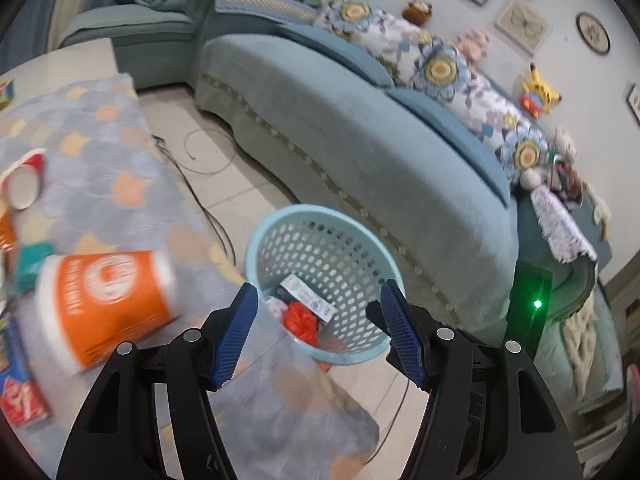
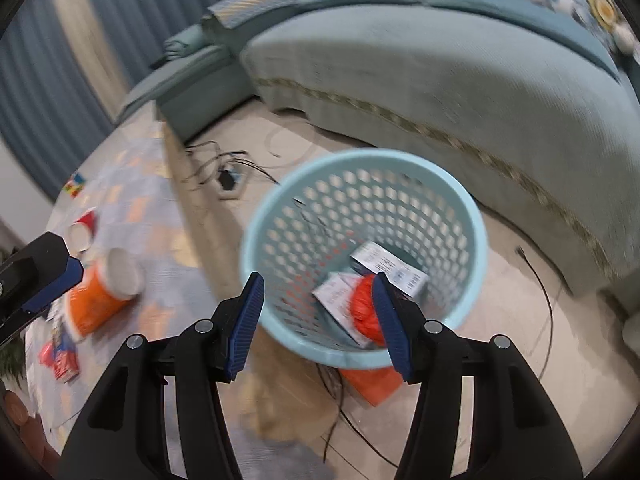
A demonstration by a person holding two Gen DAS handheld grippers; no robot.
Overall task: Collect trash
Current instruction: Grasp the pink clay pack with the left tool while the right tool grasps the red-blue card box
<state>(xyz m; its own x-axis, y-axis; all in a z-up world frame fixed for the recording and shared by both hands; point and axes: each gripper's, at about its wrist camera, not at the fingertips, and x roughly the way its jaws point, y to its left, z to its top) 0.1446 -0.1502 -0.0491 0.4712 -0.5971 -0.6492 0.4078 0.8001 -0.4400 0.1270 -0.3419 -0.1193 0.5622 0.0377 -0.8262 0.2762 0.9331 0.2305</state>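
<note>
A light blue perforated basket (image 1: 256, 256) (image 2: 476, 232) stands on the floor beside the table and holds a white box (image 1: 306, 298) (image 2: 390, 266) and red crumpled trash (image 1: 300, 318) (image 2: 362, 310). My left gripper (image 1: 318, 328) is open and empty, above the table edge facing the basket. My right gripper (image 2: 320, 320) is open and empty, right above the basket. An orange paper cup (image 1: 104, 304) (image 2: 100, 296) lies on its side on the table. A red and white cup (image 1: 24, 180) (image 2: 84, 228) lies farther back. The left gripper's fingers (image 2: 52, 284) show at the left of the right wrist view.
The table carries a grey patterned cloth (image 1: 100, 152) (image 2: 132, 208), a red and blue packet (image 1: 18, 380) (image 2: 60, 360) and a teal item (image 1: 32, 264). A blue sofa (image 1: 340, 128) (image 2: 440, 64) stands behind the basket. Cables (image 1: 208, 208) (image 2: 544, 312) run over the floor. An orange item (image 2: 372, 384) lies under the basket.
</note>
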